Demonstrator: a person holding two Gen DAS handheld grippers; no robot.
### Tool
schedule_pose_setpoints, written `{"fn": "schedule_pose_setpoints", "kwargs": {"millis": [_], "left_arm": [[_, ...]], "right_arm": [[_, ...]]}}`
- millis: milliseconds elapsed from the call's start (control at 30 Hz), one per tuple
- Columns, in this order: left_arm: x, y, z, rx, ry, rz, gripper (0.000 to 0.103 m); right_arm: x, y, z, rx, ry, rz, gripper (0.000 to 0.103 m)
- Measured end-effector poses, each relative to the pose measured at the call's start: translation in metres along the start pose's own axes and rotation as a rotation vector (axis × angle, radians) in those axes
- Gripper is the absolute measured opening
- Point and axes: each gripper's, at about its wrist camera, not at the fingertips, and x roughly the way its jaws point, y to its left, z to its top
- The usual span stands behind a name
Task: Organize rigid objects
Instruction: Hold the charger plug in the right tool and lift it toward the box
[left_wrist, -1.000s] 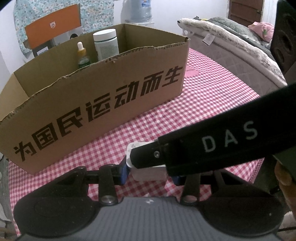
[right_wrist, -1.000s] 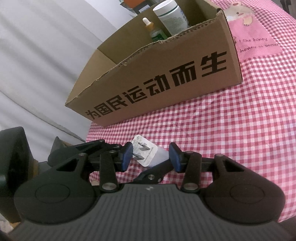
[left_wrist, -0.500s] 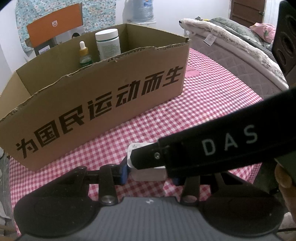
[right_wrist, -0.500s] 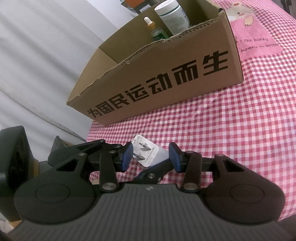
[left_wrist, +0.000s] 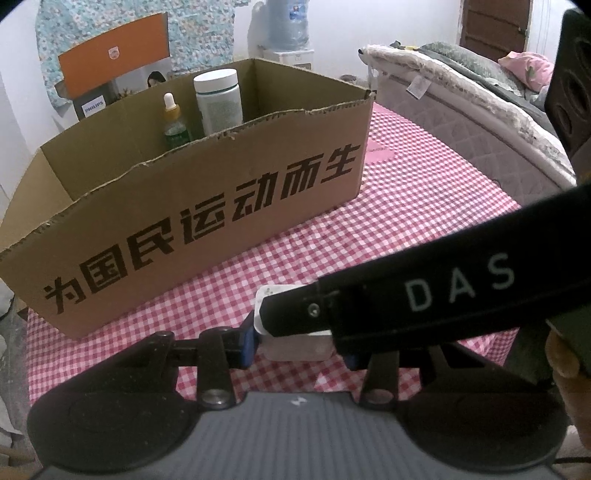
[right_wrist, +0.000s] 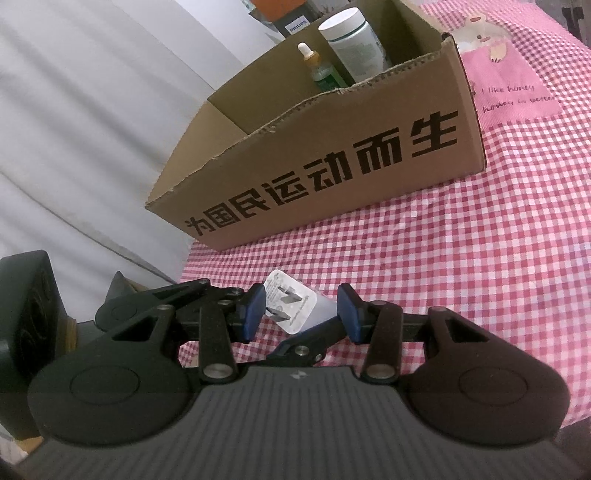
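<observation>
Left wrist view: the left gripper (left_wrist: 299, 341) has its blue pads (left_wrist: 246, 339) set on either side of a white charger (left_wrist: 295, 341), low over the checked counter (left_wrist: 406, 221). Part of the grip is hidden by the right gripper's black finger (left_wrist: 424, 295), which crosses in front, so I cannot tell if both pads press the charger. The cardboard box (left_wrist: 207, 221) stands just beyond, already holding a dropper bottle (left_wrist: 173, 122) and a white-capped jar (left_wrist: 218, 101) at its back wall (likely the charger's destination).

Right wrist view: the right gripper (right_wrist: 301, 312) stands partly open, its pads flanking the charger (right_wrist: 295, 308) with a gap on the near side, so it holds nothing firmly. The charger's prongs face this camera. The other gripper's finger lies under it, which suggests a handover or a steadying hold.

Compared with the earlier frames, the box sits slightly farther off and lower in both views; both grippers look unchanged, the charger still between them.
</observation>
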Motion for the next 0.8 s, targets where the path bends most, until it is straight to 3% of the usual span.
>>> {"fn": "schedule_pose_setpoints", "kwargs": {"millis": [467,800], "left_arm": [[-0.036,0.0,0.013,-0.009,-0.067,0.038,0.044],[-0.067,0.013,0.046,-0.007,-0.161,0.067,0.044]], "right_arm": [[-0.024,0.022,0.008,-0.058,-0.059,0.036,0.043],[-0.045,0.048,0.042,-0.14,-0.123,0.086,0.043]]}}
